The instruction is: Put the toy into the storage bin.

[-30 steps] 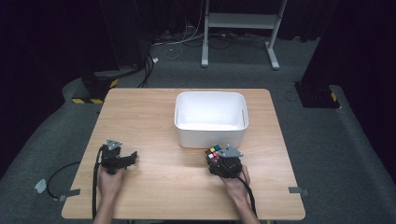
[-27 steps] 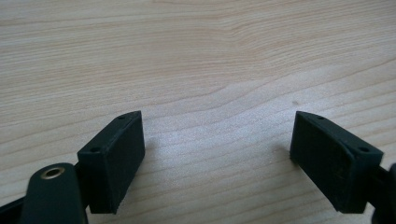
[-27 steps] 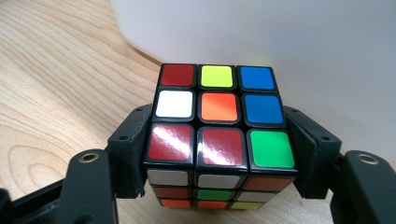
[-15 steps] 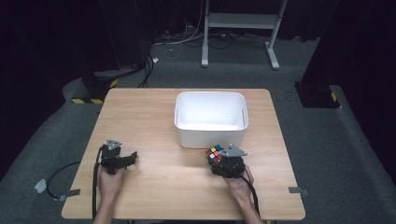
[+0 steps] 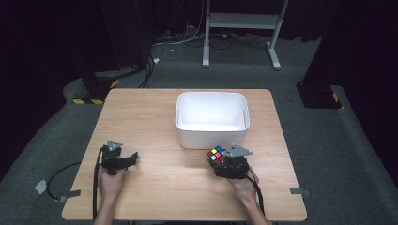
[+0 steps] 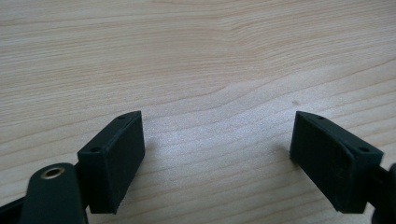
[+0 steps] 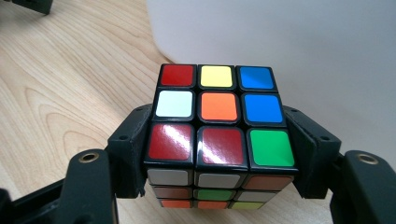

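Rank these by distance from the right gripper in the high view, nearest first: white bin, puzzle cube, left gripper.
1. Puzzle cube: held between the fingers of the right gripper.
2. White bin: just behind the cube, at the table's middle.
3. Left gripper: far across the table, at its left side.

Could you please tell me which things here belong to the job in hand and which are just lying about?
In the job: puzzle cube, clamped in the right gripper; white bin just beyond it.
Lying about: left gripper, open over bare table; metal stand behind.
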`<state>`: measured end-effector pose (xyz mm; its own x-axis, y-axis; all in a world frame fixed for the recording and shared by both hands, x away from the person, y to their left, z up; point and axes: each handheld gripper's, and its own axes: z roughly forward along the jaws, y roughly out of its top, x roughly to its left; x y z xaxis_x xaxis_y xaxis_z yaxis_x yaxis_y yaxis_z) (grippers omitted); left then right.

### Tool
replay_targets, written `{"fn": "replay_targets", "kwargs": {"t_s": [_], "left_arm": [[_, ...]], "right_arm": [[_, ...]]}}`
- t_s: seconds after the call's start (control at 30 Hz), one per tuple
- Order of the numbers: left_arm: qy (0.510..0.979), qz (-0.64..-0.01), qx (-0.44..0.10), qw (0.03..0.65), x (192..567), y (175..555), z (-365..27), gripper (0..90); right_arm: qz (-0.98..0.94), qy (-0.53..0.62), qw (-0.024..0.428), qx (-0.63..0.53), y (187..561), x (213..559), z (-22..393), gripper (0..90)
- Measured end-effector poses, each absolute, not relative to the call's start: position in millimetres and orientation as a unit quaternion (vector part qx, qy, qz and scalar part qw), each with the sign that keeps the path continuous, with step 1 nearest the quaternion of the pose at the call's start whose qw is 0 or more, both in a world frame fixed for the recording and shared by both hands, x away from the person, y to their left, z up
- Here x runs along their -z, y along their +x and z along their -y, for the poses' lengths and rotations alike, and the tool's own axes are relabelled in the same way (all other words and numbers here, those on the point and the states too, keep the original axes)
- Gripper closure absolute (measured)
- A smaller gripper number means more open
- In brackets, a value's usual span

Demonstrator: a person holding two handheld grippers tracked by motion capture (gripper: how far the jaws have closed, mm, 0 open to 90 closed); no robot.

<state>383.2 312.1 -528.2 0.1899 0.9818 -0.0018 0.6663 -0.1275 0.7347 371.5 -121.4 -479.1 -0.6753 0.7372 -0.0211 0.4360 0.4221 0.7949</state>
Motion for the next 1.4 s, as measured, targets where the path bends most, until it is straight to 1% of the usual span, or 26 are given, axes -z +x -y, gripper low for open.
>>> {"fn": "replay_targets", "kwargs": {"t_s": [0.27,0.53,1.4], "left_arm": [[0.706,-0.583,-0.255,0.31,528,383,-312,18.0],[0.706,-0.583,-0.255,0.31,528,383,-312,18.0],[0.706,-0.583,-0.255,0.31,528,383,-312,18.0]], "right_arm": [[-0.823,0.353,0.184,-0.406,370,472,127,33.9],[-0.831,0.344,0.169,-0.404,371,467,129,33.9],[-0.83,0.335,0.15,-0.421,369,452,140,33.9]]}}
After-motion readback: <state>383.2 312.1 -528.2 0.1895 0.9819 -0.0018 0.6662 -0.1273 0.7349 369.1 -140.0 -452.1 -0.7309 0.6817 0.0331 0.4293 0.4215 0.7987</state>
